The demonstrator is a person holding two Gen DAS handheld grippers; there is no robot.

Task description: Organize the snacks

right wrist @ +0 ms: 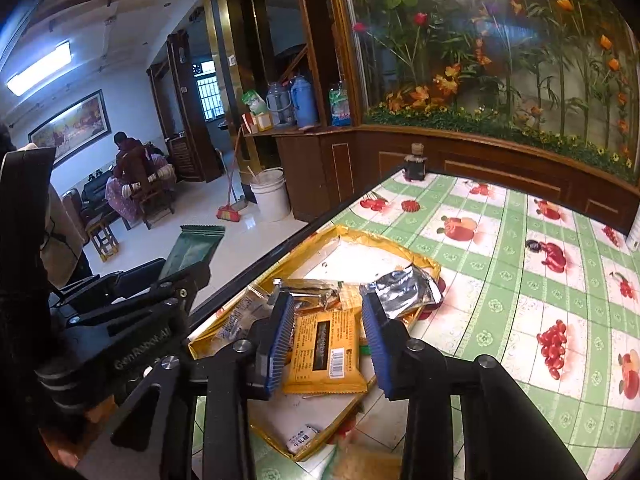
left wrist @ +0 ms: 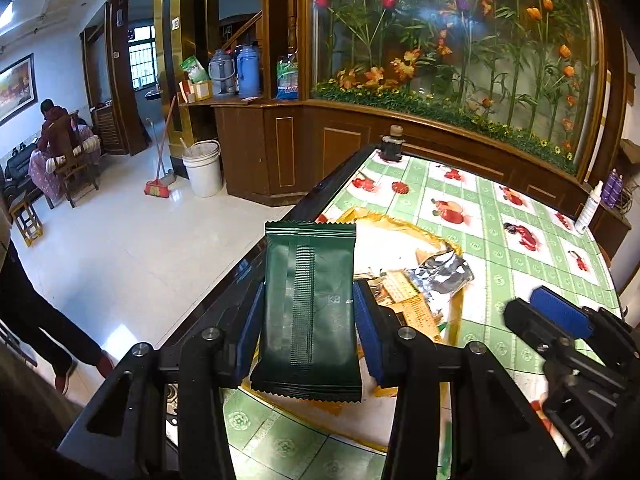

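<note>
Left tongs (left wrist: 306,320) clamped on dark green snack packet (left wrist: 308,300), lifted clear for sorting; right tongs (right wrist: 330,330) apart, straddling orange packet (right wrist: 324,352) in gold tray (right wrist: 316,245) on worktop (right wrist: 500,280).

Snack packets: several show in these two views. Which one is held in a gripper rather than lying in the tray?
The dark green packet, clamped upright in the left gripper. The orange packet and silver packet lie in the gold tray.

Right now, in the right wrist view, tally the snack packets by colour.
dark green packet: 1
orange packet: 1
silver foil packet: 1
small white packet: 1
Total: 4 clear; others in the gold tray are too hidden to sort.
</note>
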